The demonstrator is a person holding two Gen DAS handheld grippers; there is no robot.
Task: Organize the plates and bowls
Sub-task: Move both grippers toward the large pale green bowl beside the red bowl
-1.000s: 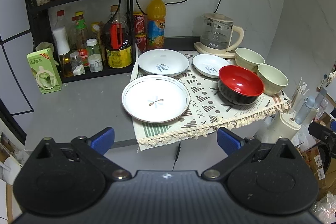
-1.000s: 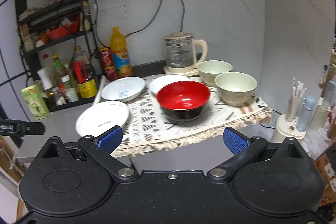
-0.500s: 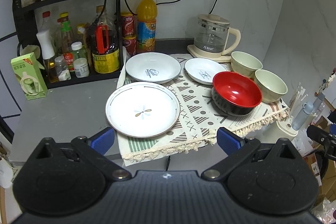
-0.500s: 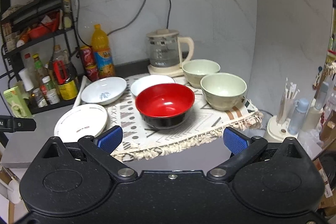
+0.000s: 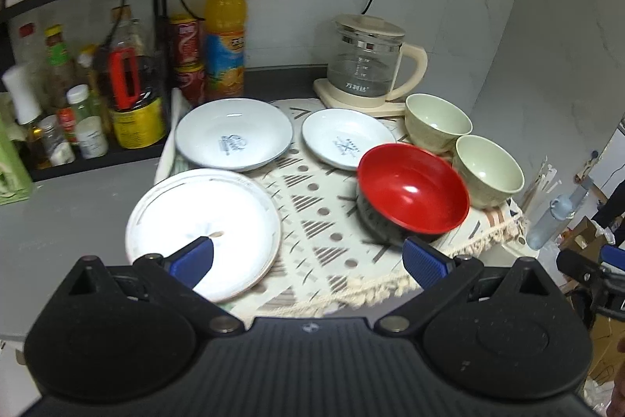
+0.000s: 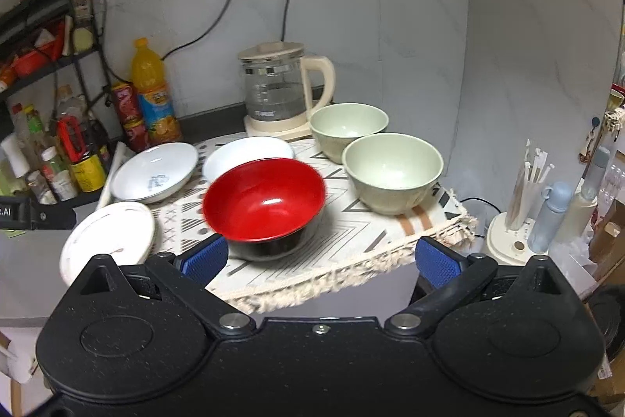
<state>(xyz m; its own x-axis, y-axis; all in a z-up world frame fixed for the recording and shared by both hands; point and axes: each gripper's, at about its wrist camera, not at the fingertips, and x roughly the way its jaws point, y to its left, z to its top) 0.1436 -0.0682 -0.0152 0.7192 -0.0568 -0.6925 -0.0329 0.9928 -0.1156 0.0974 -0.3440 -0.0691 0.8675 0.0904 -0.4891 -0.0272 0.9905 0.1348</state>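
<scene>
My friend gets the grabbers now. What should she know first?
Left gripper: open, empty, hovering by the near edge of the big white plate.
Right gripper: open, empty, in front of the red bowl.
On the patterned mat: a deep white plate, a small white plate, the red bowl and two green bowls. The big plate lies half on the mat.
Done: nothing is stacked yet.
Left: probably stack plates with plates and nest bowls with bowls.

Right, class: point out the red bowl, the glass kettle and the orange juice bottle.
Red bowl (image 6: 265,198): right wrist view, inner wall.
Glass kettle (image 6: 273,92): right wrist view, glass body.
Orange juice bottle (image 5: 225,45): left wrist view, label.
</scene>
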